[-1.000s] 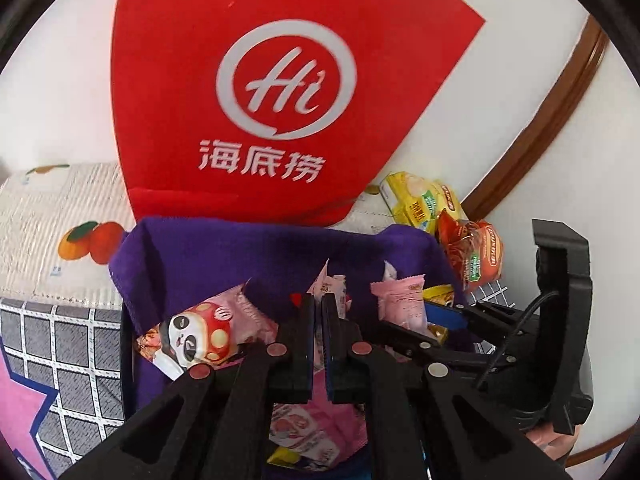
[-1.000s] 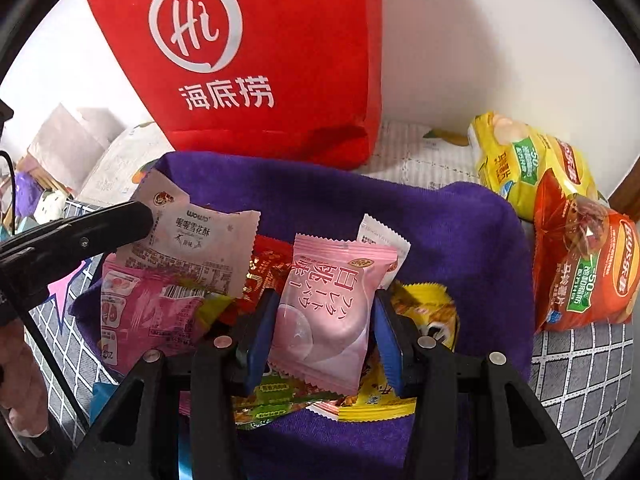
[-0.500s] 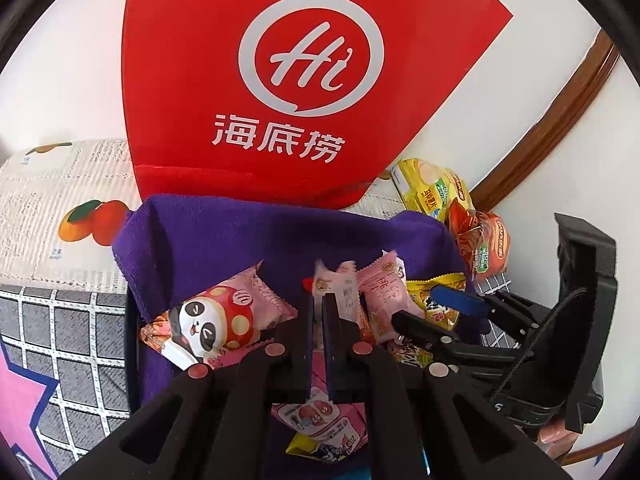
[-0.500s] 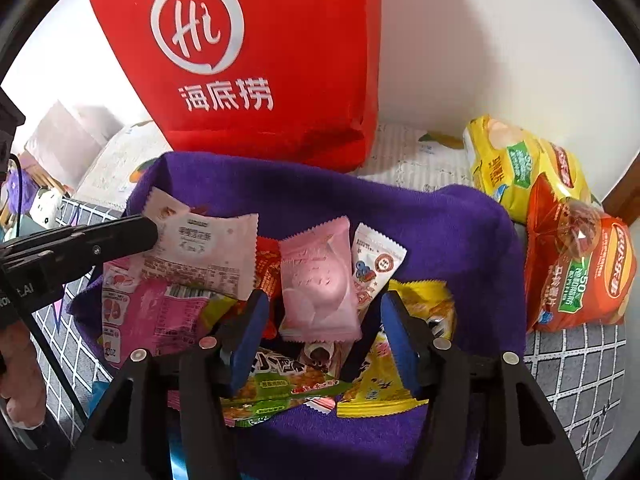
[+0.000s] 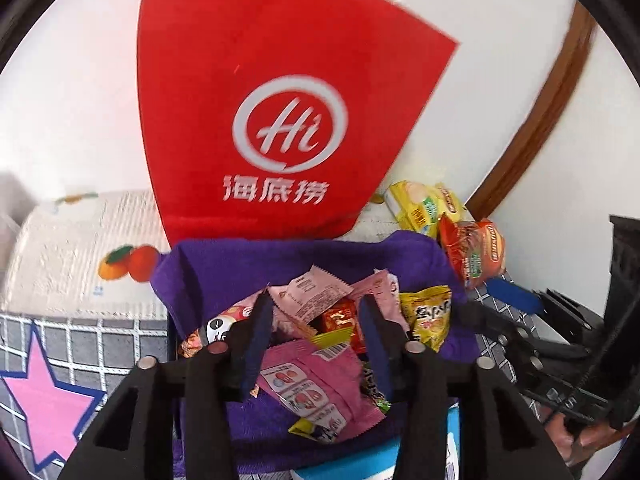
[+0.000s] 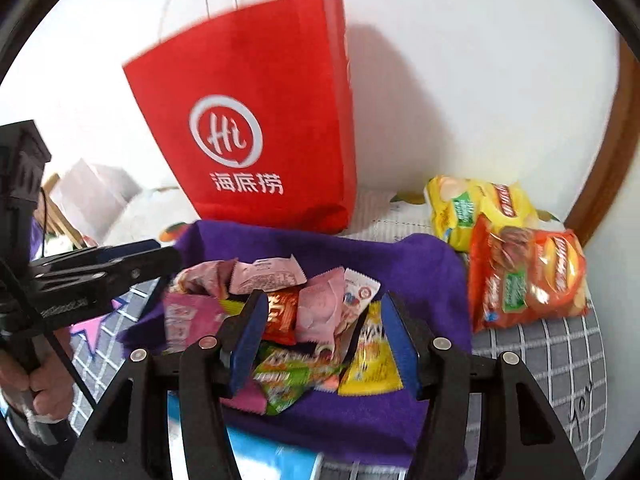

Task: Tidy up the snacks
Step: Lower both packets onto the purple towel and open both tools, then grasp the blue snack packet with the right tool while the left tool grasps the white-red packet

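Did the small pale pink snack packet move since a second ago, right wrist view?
Yes. The pale pink snack packet left the right gripper, dropping among the snacks in the purple cloth-lined bin, against the fixed red paper bag.

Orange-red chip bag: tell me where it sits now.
In the right wrist view the orange-red chip bag lies right of the purple cloth-lined basket, overlapping the yellow chip bag.

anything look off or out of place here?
Two chip bags, yellow and orange, lie outside the purple-lined bin beside the red bag, while the small packets are jumbled loosely inside. Nothing looks spilled or torn.
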